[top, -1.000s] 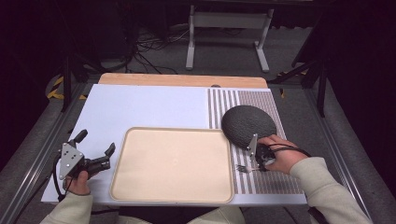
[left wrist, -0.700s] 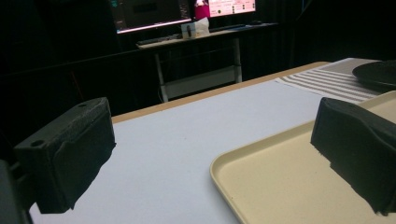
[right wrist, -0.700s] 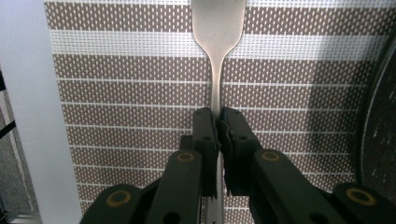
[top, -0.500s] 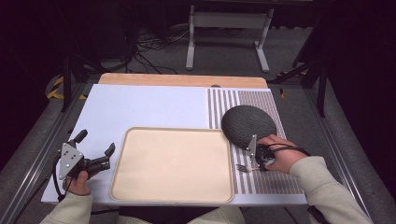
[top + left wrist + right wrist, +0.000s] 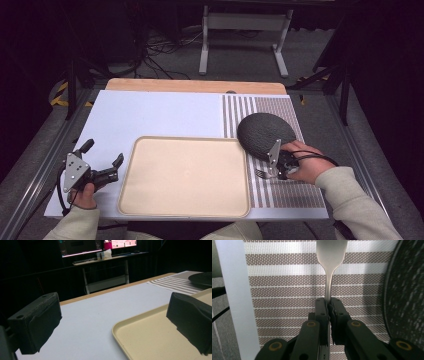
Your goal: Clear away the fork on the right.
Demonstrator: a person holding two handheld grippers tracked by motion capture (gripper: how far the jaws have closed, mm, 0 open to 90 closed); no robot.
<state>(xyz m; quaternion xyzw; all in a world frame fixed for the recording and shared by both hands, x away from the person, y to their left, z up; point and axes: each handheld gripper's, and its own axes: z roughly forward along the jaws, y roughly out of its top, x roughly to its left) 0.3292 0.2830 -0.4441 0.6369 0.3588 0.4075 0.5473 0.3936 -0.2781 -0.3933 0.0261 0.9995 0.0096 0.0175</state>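
My right gripper (image 5: 329,305) is shut on the handle of a metal fork (image 5: 329,262), which points away over the striped placemat (image 5: 287,290). From above, the fork (image 5: 261,173) lies low over the placemat (image 5: 290,192) just right of the beige tray (image 5: 184,175), with the right gripper (image 5: 274,167) at the near edge of the dark round plate (image 5: 262,132). My left gripper (image 5: 102,155) rests at the tray's left side, open and holding nothing. Its two jaws stand wide apart in the left gripper view, the right one over the tray (image 5: 150,337).
The white table top (image 5: 160,115) has a wooden strip (image 5: 195,86) along its far edge. A metal stand (image 5: 245,30) and cables lie on the floor beyond. The dark plate (image 5: 201,279) shows far right in the left gripper view, monitors on a desk (image 5: 105,258) behind.
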